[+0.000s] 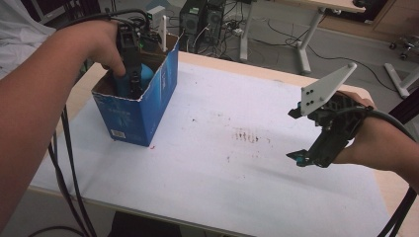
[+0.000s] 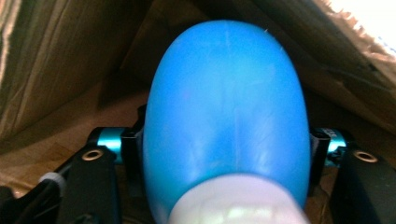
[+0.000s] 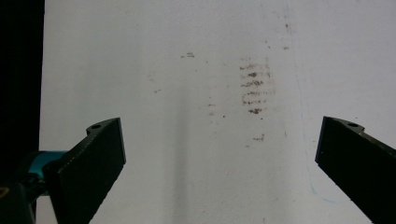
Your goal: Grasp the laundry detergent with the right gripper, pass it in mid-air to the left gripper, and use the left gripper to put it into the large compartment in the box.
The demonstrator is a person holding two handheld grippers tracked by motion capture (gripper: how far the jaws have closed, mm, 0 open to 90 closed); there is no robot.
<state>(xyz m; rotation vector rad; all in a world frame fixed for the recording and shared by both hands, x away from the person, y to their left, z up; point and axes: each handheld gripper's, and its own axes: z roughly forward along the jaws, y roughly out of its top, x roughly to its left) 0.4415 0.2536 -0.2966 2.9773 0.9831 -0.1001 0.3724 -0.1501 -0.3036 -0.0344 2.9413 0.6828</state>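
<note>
A blue cardboard box (image 1: 143, 106) with an open top stands at the table's left. My left gripper (image 1: 132, 81) reaches down into it, held by a hand. In the left gripper view, my left gripper (image 2: 226, 144) is shut on a smooth blue rounded object (image 2: 226, 107) with a pale end near the camera; both jaws press its sides, and brown box walls (image 2: 56, 60) surround it. A bit of the blue object (image 1: 146, 74) shows inside the box. My right gripper (image 1: 296, 135) hovers at the right, open and empty, above the white table cover (image 3: 187, 93).
A brownish smear (image 1: 245, 134) marks the white cover (image 1: 212, 177) mid-table; the smear (image 3: 254, 86) lies ahead of the right jaws. A white upright piece (image 1: 163, 32) stands behind the box. Cables (image 1: 69, 187) hang off the left edge. Computer towers (image 1: 200, 19) and desk legs (image 1: 302, 44) stand beyond.
</note>
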